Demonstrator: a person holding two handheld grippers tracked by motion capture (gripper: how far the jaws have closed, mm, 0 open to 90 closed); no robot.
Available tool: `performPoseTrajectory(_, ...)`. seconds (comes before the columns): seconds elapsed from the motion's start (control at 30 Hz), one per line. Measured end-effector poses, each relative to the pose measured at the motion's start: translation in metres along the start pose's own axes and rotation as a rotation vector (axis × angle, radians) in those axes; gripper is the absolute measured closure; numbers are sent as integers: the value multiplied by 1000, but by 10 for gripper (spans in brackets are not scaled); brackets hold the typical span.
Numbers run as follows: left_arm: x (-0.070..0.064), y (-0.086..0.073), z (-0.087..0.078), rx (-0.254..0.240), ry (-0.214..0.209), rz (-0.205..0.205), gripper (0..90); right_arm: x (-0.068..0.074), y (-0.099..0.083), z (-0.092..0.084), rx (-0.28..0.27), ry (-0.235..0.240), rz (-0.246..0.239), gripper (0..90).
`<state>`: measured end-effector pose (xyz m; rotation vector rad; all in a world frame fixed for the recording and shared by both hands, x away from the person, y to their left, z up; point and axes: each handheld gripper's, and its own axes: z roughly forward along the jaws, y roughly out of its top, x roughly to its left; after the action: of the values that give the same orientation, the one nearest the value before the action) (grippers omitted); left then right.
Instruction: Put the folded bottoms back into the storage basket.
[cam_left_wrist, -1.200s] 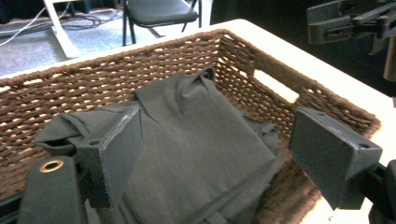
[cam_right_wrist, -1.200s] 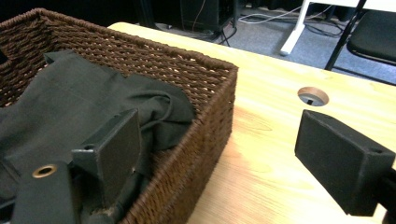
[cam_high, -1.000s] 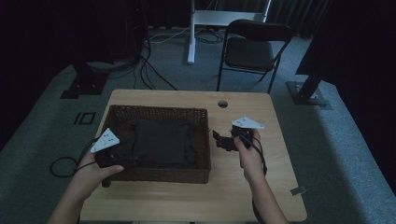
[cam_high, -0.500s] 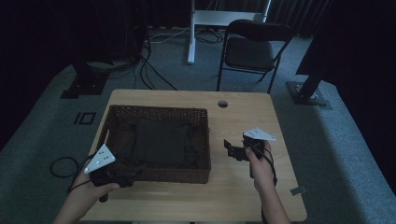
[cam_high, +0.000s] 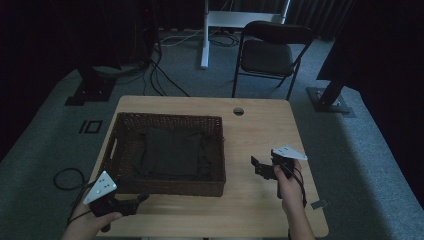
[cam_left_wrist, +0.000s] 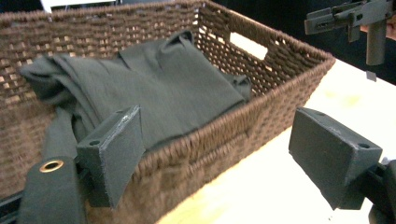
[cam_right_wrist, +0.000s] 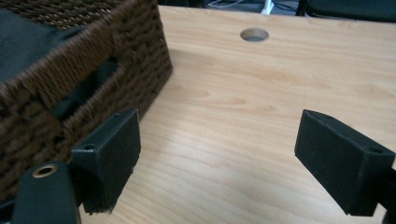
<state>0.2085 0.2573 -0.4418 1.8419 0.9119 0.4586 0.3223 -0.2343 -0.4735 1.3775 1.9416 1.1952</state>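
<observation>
A brown wicker basket (cam_high: 215, 150) stands on the left half of the wooden table (cam_high: 260, 130). A folded dark cloth (cam_high: 171, 152) lies inside it, also seen as dark cloth (cam_left_wrist: 154, 88) in the left gripper view. My left gripper (cam_high: 137, 201) hovers at the basket's near left corner, open, with nothing between its jaws (cam_left_wrist: 219, 154). My right gripper (cam_high: 260, 167) is held over bare wood right of the basket, open and empty (cam_right_wrist: 215, 163). The basket's side wall (cam_right_wrist: 70, 93) with a handle slot is at its left.
A round cable hole (cam_high: 238, 111) sits near the table's far edge. Behind the table stand a folding chair (cam_high: 272, 55) and a white desk leg (cam_high: 205, 35). Cables run over the grey carpet at the left.
Both hands have drawn back toward the near edge. The left gripper went from the basket's left rim to its near left corner. The right gripper slid right and nearer, away from the basket.
</observation>
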Motion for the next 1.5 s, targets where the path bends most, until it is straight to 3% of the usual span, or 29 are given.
performPoseTrajectory(0.47, -6, -38, -2, 2, 18, -65, 186, -16, -31, 1, 30, -29, 37, 141)
performPoseTrajectory(0.63, -2, -57, 2, 19, 63, -97, 186, -24, -42, 1, 47, -55, 43, 141)
performPoseTrajectory(0.8, 4, -70, 8, 54, 113, -99, 186, -30, -53, 4, 88, -96, 18, 142)
performPoseTrajectory(0.87, 6, -74, 11, 54, 125, -116, 186, -32, -58, 6, 103, -99, 15, 142)
performPoseTrajectory(0.97, 7, -78, 14, 67, 140, -115, 186, -33, -61, 6, 109, -101, 22, 142)
performPoseTrajectory(1.0, 9, -81, 16, 88, 160, -97, 186, -35, -64, 6, 115, -108, 27, 142)
performPoseTrajectory(1.13, 14, -89, 21, 113, 195, -105, 186, -39, -68, 4, 119, -127, 34, 142)
performPoseTrajectory(1.5, 23, -107, 29, 182, 267, -145, 186, -52, -84, -4, 146, -177, 60, 142)
